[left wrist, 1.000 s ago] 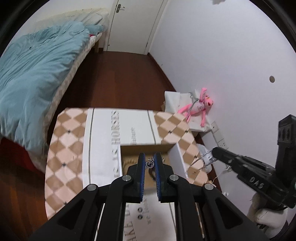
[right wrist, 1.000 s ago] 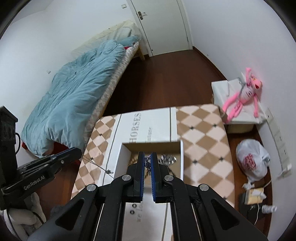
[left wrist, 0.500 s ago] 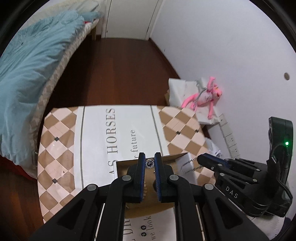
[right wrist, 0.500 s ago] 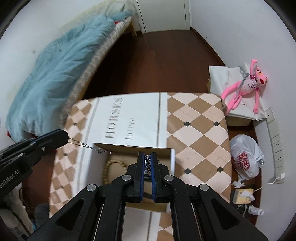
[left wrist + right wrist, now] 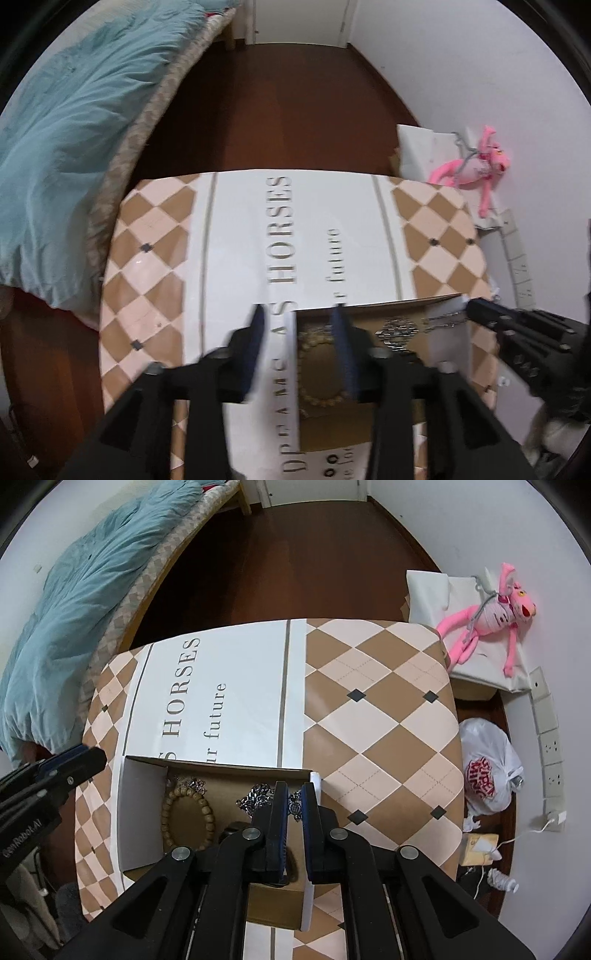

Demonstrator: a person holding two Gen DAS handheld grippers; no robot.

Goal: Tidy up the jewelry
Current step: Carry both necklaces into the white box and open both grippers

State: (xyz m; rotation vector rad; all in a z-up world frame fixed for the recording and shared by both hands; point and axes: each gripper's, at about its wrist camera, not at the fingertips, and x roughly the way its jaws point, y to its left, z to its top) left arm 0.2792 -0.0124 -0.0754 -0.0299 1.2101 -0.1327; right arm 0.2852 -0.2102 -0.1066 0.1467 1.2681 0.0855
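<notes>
We work over the table, whose checked cloth carries an open cardboard box. Inside lie a bead bracelet and a silver chain pile. Our left gripper hangs above the box's left edge with its jaws spread and empty. Our right gripper is nearly closed on a small silver pendant over the box's right end. We judge this the dropping-in step; next the right jaws should part low, inside the walls.
</notes>
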